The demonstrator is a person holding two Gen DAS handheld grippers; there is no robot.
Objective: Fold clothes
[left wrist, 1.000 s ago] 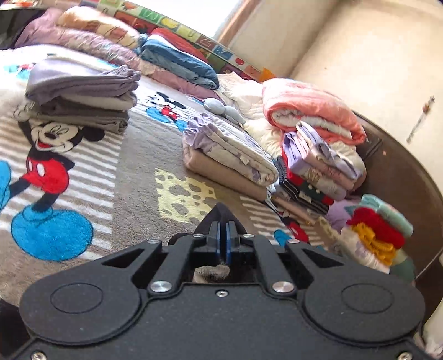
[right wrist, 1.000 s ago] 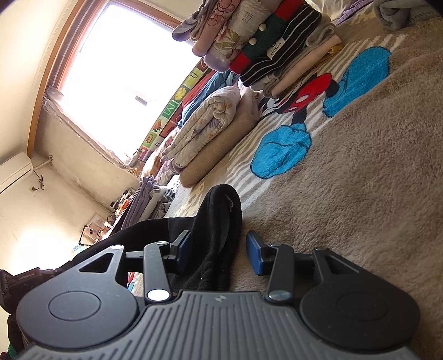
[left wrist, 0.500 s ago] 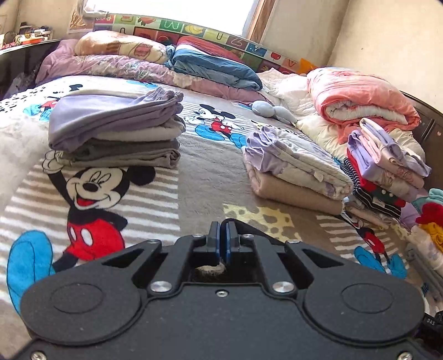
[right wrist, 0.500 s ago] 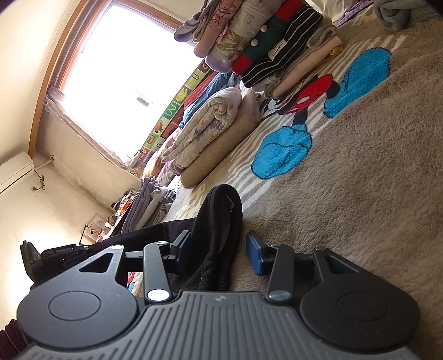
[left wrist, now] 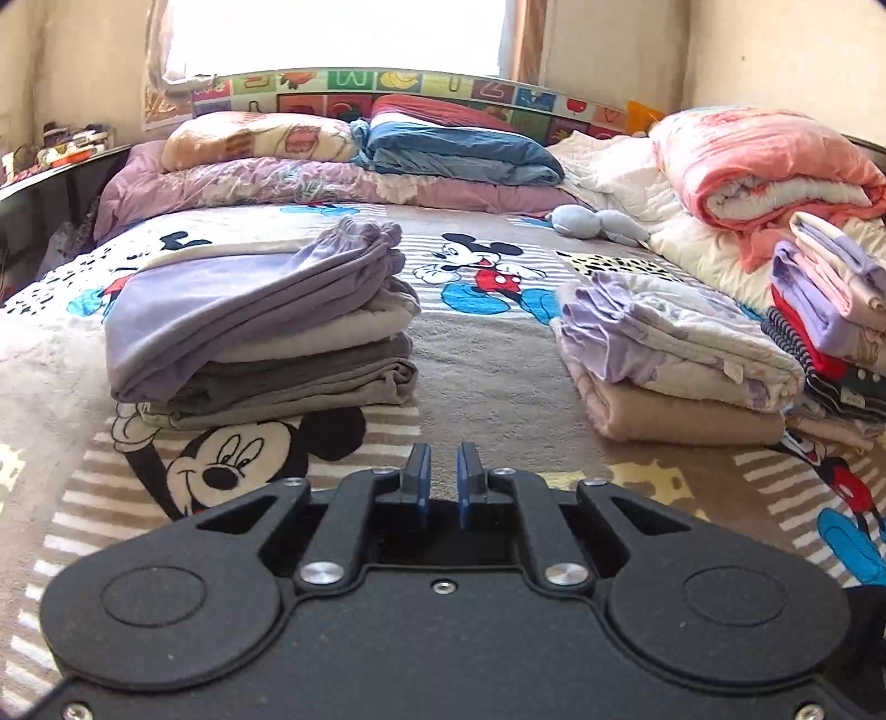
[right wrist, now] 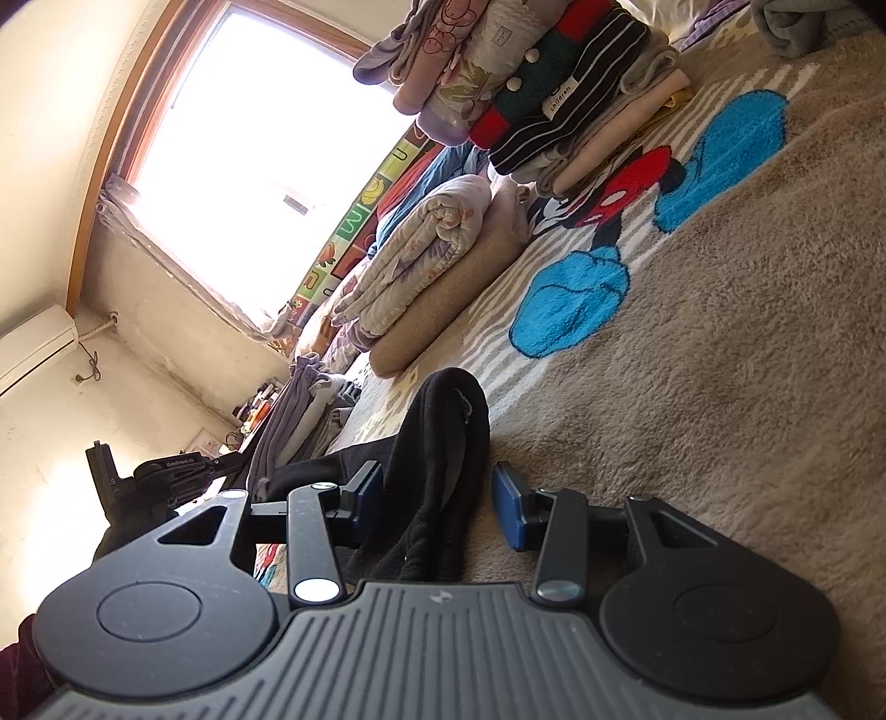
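My left tool (left wrist: 443,475), clamped together a moment ago, now stands slightly apart holding nothing, so I judge one end released, while my right tool (right wrist: 437,501) gapes around the black garment (right wrist: 443,443) lying on the bed (right wrist: 692,387).

You have strong daylight from the window (left wrist: 332,33), which is blown out to plain white in both views. In the right wrist view its glare washes over the wall (right wrist: 50,432) and softens contrast there. The bed (left wrist: 482,360) is evenly lit, with soft shadows under the folded stacks (left wrist: 260,332). Straight lines bow towards the edges, and the corners darken.
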